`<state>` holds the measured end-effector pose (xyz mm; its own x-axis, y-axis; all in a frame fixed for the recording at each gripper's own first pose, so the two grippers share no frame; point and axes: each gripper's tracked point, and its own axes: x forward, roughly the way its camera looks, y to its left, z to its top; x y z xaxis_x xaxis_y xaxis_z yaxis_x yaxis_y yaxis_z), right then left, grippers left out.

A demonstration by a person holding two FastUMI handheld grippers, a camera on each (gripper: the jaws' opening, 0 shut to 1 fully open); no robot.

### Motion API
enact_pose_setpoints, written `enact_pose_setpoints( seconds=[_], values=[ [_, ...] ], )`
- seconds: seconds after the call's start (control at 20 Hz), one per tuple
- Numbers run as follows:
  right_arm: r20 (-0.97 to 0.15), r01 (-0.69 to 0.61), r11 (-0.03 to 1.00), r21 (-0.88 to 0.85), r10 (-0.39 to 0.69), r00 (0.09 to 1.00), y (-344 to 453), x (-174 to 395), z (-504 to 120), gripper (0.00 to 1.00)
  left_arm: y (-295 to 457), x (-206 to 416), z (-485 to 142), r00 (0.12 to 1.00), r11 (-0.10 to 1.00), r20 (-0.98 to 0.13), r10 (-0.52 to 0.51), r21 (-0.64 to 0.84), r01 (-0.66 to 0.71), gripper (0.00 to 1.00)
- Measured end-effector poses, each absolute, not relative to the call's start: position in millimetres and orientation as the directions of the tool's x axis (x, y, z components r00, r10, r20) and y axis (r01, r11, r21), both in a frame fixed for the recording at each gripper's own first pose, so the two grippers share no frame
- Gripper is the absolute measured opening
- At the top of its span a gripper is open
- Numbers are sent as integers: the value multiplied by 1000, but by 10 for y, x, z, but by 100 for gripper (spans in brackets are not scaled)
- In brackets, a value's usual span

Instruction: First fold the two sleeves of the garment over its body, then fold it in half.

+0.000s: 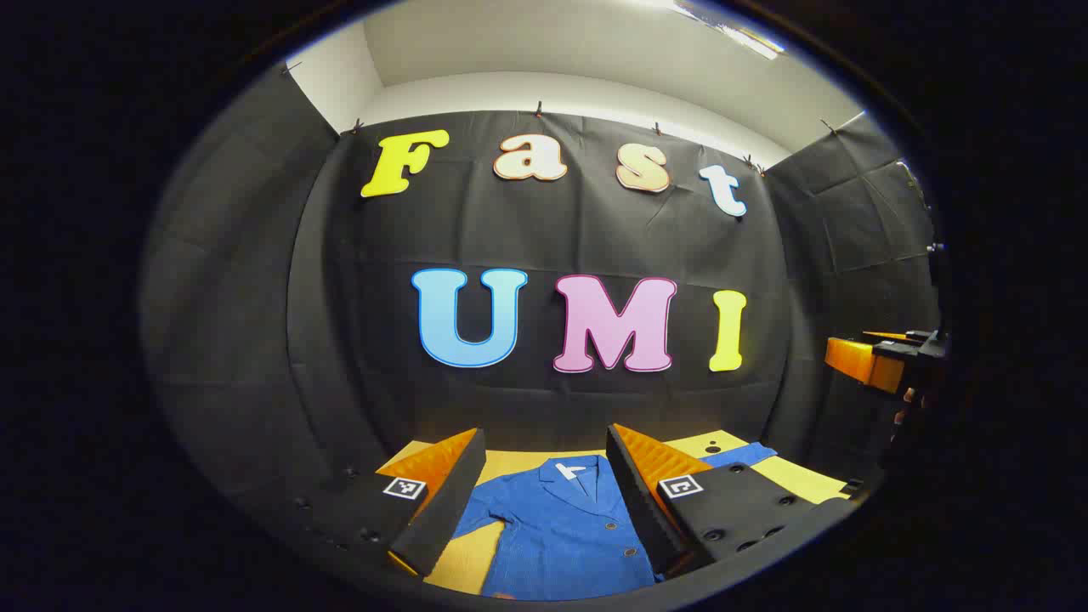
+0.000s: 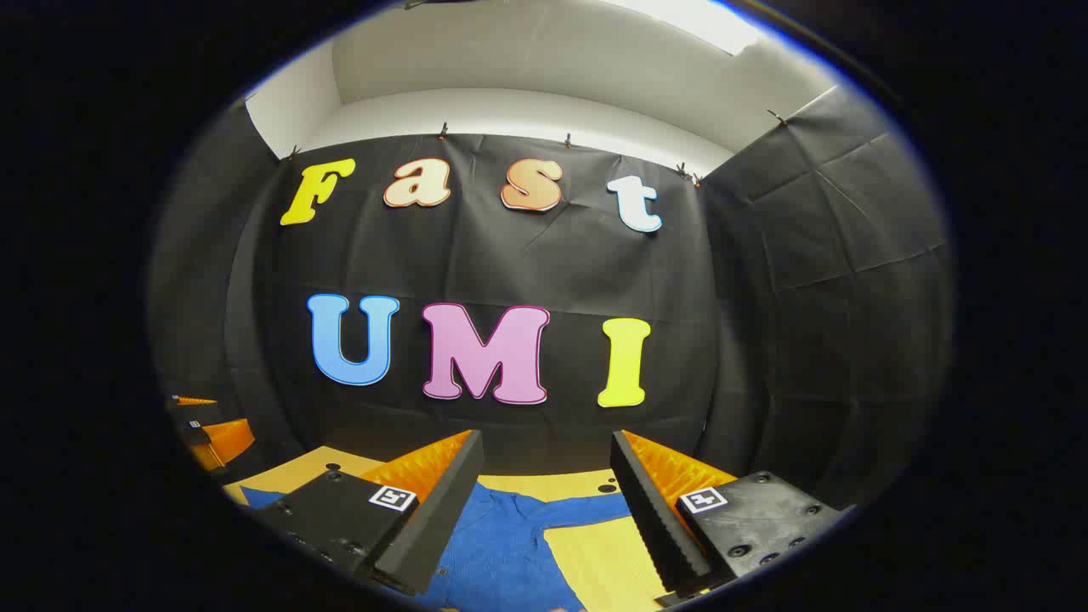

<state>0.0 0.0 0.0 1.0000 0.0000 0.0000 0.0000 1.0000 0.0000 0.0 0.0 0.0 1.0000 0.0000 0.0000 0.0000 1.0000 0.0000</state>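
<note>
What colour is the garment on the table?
Blue garment, best seen in the left gripper view.

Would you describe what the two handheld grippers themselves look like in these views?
Each gripper, left gripper and right gripper, has two long wedge-shaped fingers with ribbed inner faces, mounted on dark blocks dotted with screw holes. Each block carries a small square black-and-white marker. No cables are visible.

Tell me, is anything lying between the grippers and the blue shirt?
Nothing visible. Both grippers are open above the blue shirt, which lies flat on the yellow table. The left gripper frames its collar, the right gripper frames a spread sleeve.
</note>
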Motion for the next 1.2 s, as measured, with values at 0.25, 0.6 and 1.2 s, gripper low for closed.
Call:
enact_pose_setpoints(
  seconds=[0.25,0.6,1.2],
  values=[
    [2,-19,1000,-6,19,1000,92,24,1,96,71,-1,-13,1000,1000,6,11,4,-12,81],
    [14,-38,999,1,38,999,187,80,26,96,127,46,32,1000,1000,18,17,19,-17,81],
    [9,-77,997,4,77,997,314,73,0,96,161,-7,-13,999,999,11,33,10,-33,81]
  ],
)
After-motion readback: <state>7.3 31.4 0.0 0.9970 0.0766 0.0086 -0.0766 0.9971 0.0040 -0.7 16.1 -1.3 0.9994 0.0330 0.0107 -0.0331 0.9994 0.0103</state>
